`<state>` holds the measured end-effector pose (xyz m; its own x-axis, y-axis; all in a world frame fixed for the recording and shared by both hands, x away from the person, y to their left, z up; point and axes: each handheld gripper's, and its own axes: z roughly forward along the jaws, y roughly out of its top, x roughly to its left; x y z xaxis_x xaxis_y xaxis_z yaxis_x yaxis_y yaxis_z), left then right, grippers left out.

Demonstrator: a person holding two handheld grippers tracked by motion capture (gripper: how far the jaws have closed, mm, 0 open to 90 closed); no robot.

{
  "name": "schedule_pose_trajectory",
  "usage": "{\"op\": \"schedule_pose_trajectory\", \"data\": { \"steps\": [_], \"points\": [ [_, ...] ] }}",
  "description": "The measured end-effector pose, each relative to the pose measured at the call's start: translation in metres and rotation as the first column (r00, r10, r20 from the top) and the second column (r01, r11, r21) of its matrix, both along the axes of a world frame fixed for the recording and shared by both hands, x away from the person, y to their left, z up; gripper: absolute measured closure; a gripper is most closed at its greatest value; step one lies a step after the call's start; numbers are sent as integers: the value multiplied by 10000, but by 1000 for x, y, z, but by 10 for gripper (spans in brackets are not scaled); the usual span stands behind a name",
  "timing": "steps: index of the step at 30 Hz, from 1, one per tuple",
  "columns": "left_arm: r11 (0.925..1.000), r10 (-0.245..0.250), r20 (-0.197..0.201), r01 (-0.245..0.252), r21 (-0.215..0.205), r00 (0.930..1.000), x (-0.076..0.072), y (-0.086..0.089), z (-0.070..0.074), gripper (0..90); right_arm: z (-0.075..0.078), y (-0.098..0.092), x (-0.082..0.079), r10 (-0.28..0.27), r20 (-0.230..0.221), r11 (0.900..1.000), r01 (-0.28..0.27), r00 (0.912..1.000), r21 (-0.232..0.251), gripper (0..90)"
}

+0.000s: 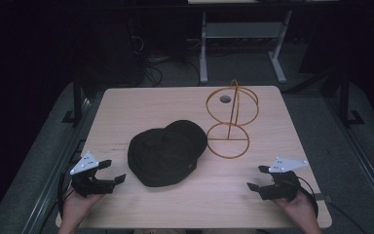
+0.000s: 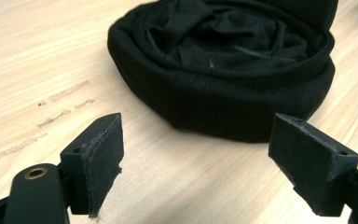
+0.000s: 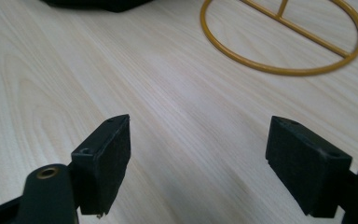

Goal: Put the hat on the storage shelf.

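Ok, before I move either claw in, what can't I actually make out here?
- Black hat: its far side is cut off by the top edge in the left gripper view; its dark folds blur together in the high view.
- Gold wire stand: the right gripper view crops everything above its base ring.
- Dark hole in the table: too small to identify.

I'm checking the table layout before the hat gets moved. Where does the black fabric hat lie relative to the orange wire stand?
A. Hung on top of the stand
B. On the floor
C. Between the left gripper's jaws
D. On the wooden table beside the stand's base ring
D: in the high view the black fabric hat lies flat on the wooden table, just left of the orange wire stand, whose upper ring is bare.
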<state>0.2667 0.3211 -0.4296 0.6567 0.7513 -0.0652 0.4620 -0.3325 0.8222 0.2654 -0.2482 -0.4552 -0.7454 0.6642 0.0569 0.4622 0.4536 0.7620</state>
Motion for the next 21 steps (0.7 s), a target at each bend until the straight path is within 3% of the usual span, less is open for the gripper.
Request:
{"op": "schedule_pose_trajectory", "data": {
  "steps": [3,11,21],
  "points": [
    [10000,24,-64,-24,7,10000,1,3,-1,174,8,8,-1,319,159,9995,-319,9994,20,215],
    [9999,15,-58,-16,-160,10000,0,5,0,175,26,34,6,1366,45,9906,-1365,9906,-28,198],
    [9995,-270,-178,273,156,9995,0,-2,-3,176,47,80,27,2555,-159,9667,-2557,9667,-122,178]
  ]
}}
